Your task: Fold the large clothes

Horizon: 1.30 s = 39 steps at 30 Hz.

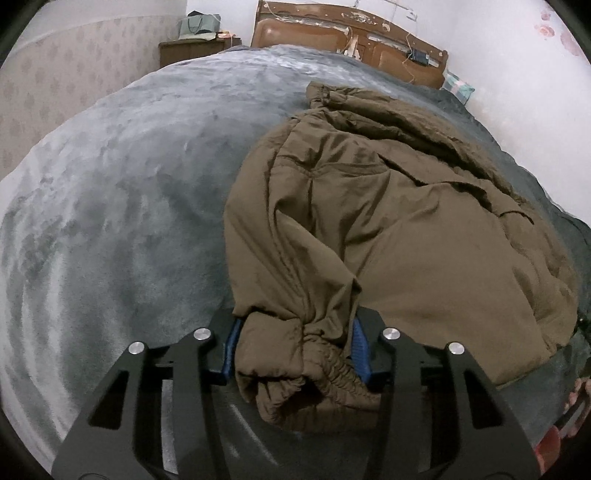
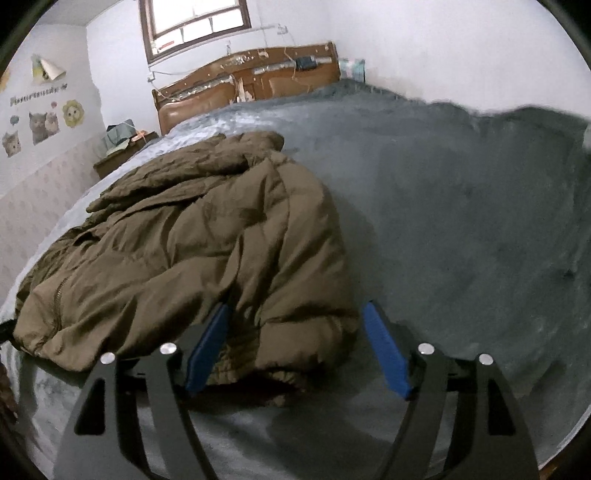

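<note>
Rumpled olive-brown padded jacket (image 1: 388,221)

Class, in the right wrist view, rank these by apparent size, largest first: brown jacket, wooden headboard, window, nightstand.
1. Brown jacket, though it lies nearest the camera.
2. Wooden headboard.
3. Window, partly cropped, so unsure against the headboard.
4. Nightstand.

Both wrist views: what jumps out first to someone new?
The olive-brown padded jacket, heaped crumpled on the grey plush blanket that covers the bed. In the left wrist view its elastic cuff sits squeezed between the left claw's blue pads. The right claw stands open at the jacket's near edge; a worn wooden headboard stands behind.
</note>
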Each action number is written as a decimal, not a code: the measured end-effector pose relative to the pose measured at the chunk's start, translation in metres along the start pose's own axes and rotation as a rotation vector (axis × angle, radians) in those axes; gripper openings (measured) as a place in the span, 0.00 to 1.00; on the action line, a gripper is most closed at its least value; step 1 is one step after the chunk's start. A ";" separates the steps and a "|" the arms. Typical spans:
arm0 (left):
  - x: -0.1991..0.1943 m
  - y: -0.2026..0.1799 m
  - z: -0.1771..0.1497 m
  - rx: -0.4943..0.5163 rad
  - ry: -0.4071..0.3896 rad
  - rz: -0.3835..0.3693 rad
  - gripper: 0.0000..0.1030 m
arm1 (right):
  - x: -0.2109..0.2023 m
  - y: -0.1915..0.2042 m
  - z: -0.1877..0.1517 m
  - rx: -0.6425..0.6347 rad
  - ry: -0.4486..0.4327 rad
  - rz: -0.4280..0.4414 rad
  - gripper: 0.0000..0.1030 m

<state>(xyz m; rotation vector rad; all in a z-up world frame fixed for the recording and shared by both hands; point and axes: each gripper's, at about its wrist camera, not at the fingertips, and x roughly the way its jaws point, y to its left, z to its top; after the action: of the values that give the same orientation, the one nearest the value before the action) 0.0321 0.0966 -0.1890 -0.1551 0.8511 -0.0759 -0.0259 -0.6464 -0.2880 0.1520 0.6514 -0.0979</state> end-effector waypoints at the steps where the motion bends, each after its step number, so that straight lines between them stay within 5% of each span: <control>1: -0.001 0.000 0.000 0.001 0.000 -0.002 0.44 | 0.003 -0.002 -0.002 0.019 0.012 0.016 0.71; 2: -0.001 0.000 0.000 0.001 0.000 -0.005 0.43 | 0.005 -0.004 -0.003 0.040 0.022 0.041 0.70; 7: -0.005 0.000 0.005 -0.002 0.002 -0.037 0.31 | 0.009 0.001 -0.003 0.035 0.049 0.105 0.33; 10: -0.008 -0.004 0.013 0.009 -0.004 -0.052 0.27 | 0.009 0.010 0.005 0.014 0.047 0.120 0.22; 23: -0.017 -0.046 0.114 0.091 -0.141 -0.192 0.22 | 0.019 0.066 0.104 -0.058 -0.079 0.207 0.17; 39: 0.045 -0.120 0.286 0.114 -0.210 -0.265 0.22 | 0.112 0.109 0.279 -0.121 -0.138 0.190 0.16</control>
<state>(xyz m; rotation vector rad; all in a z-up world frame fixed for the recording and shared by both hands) 0.2766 0.0027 -0.0172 -0.1648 0.6110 -0.3500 0.2446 -0.5918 -0.1253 0.0888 0.5008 0.1134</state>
